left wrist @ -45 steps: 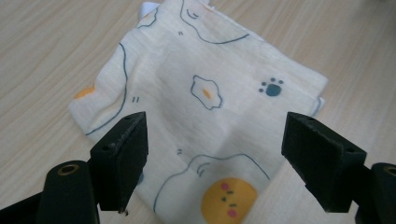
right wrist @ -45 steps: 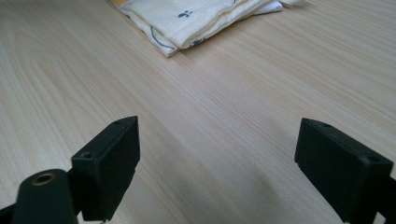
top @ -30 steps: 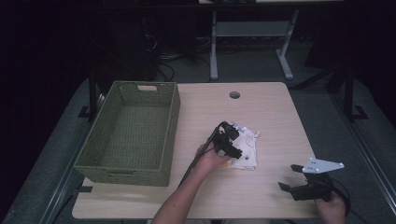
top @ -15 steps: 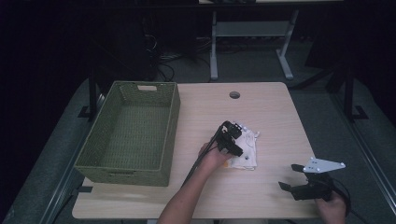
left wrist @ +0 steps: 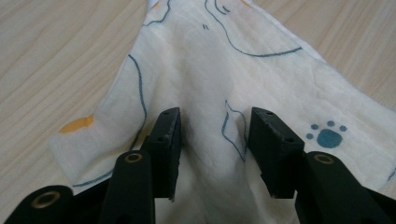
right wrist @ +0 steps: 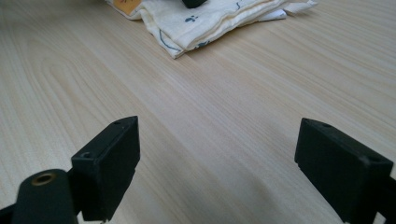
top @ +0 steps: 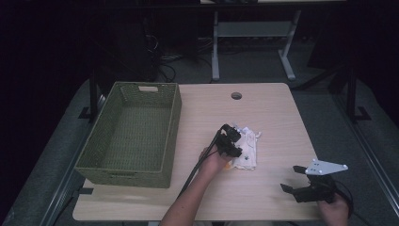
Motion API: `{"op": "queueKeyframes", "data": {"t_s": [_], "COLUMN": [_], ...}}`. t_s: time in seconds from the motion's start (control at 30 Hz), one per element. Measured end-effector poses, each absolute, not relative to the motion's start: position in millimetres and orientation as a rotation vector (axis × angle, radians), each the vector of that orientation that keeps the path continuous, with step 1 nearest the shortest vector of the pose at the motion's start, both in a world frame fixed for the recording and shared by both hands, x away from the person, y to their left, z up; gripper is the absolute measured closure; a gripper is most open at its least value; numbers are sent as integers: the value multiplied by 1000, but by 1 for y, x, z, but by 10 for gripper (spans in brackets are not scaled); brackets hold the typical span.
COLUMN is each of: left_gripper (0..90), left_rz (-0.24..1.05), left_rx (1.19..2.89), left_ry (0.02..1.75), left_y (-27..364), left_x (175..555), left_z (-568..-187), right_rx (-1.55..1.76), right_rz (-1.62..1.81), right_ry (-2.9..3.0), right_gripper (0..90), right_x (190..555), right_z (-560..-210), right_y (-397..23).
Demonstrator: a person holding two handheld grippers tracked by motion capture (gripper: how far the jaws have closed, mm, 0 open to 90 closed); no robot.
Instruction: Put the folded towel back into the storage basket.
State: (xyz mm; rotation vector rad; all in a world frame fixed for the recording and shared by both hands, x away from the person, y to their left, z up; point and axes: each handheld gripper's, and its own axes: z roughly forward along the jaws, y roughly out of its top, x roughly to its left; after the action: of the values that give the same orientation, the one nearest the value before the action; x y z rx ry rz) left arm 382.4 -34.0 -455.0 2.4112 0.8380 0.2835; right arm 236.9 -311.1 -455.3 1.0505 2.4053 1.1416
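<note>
White cloth [left wrist: 205, 60] now sits between the left gripper [left wrist: 212, 135] fingers (just narrowed, half-open); right gripper [right wrist: 217, 154] gapes, empty.

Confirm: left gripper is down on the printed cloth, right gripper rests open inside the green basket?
Not quite. The right gripper rests open on the bare table, near its right front corner, as the high view shows. The green basket holds nothing. The left gripper is down on the printed cloth, its jaws just closing over a raised fold.
</note>
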Motion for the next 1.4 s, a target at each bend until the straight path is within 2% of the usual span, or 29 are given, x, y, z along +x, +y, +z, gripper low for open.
{"op": "queueKeyframes", "data": {"t_s": [0.33, 0.7, 1.07, 1.4], "left_gripper": [638, 786, 821, 823], "left_rz": [287, 300, 195, 13], "left_rx": [2394, 2397, 2359, 2179], "left_ry": [852, 867, 931, 953], "left_y": [-30, -26, -17, 12], "left_x": [384, 387, 390, 385], "left_z": [-455, -454, -451, -425], "right_rx": [1032, 1041, 1046, 1088], "right_rz": [1131, 1135, 1147, 1173], "right_ry": [2417, 2402, 2391, 2331], "right_gripper": [135, 135, 135, 135], "right_x": [236, 233, 232, 231], "right_z": [-456, -454, -454, -451], "right_y": [-309, -309, -310, -318]}}
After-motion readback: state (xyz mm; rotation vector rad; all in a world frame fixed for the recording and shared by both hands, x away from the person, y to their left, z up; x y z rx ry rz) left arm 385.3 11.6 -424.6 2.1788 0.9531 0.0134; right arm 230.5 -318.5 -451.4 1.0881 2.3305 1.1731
